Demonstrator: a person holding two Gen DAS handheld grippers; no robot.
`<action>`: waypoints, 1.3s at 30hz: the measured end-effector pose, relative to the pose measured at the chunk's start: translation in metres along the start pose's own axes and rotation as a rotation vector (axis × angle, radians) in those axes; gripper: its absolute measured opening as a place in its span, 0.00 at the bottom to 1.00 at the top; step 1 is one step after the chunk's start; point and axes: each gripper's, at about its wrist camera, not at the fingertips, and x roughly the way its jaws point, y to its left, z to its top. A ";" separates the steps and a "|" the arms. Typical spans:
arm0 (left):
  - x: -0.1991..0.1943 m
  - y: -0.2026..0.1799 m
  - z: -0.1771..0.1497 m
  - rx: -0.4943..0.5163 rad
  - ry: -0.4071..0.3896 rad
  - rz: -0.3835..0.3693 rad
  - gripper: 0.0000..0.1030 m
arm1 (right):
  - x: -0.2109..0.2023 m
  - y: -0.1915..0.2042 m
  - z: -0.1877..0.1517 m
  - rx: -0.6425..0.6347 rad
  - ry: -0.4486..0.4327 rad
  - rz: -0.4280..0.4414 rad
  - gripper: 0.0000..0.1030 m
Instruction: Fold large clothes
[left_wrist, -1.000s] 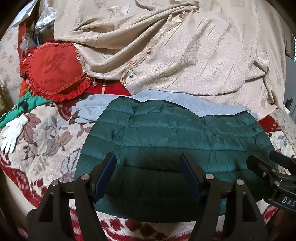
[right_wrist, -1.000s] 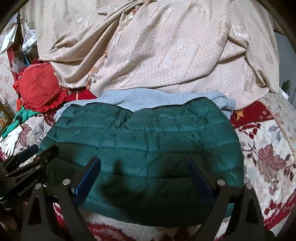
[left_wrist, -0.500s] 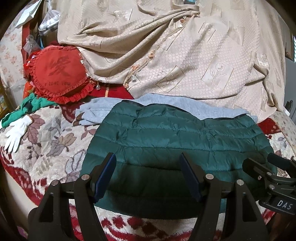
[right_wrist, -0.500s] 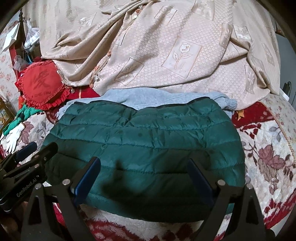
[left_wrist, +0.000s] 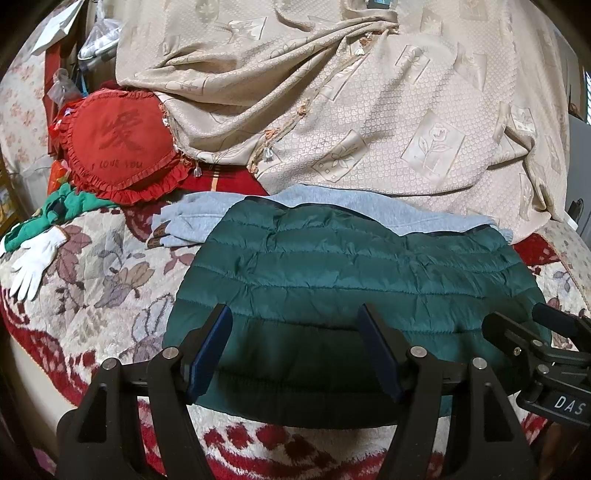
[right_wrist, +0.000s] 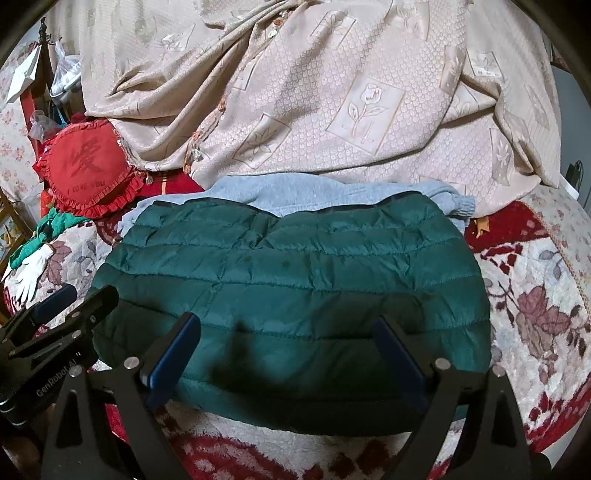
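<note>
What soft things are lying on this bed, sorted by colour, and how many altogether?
Green: 2, quilted jacket and green cloth
Blue-grey: 1, sweatshirt under the jacket
Red: 1, heart cushion
White: 1, glove
Beige: 1, patterned cover
Total: 6

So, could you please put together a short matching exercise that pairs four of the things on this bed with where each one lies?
Things:
1. green quilted puffer jacket
2. pale blue knit sweater
3. red heart-shaped frilled cushion
4. white glove

Places:
A. far left edge of the floral blanket
B. partly tucked under the beige patterned bedspread
C. front and centre, beneath both open grippers
D. behind and partly under the jacket

Pairs: 1-C, 2-D, 3-B, 4-A
</note>
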 end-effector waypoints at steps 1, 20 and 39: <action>0.000 0.000 0.000 -0.002 0.000 0.000 0.52 | 0.000 0.000 0.000 -0.001 0.002 0.001 0.94; 0.001 -0.002 -0.002 0.000 0.008 0.000 0.52 | 0.005 0.003 -0.004 0.004 0.019 0.012 0.94; 0.003 -0.003 -0.003 -0.001 0.010 -0.001 0.52 | 0.007 0.004 -0.004 0.012 0.025 0.013 0.94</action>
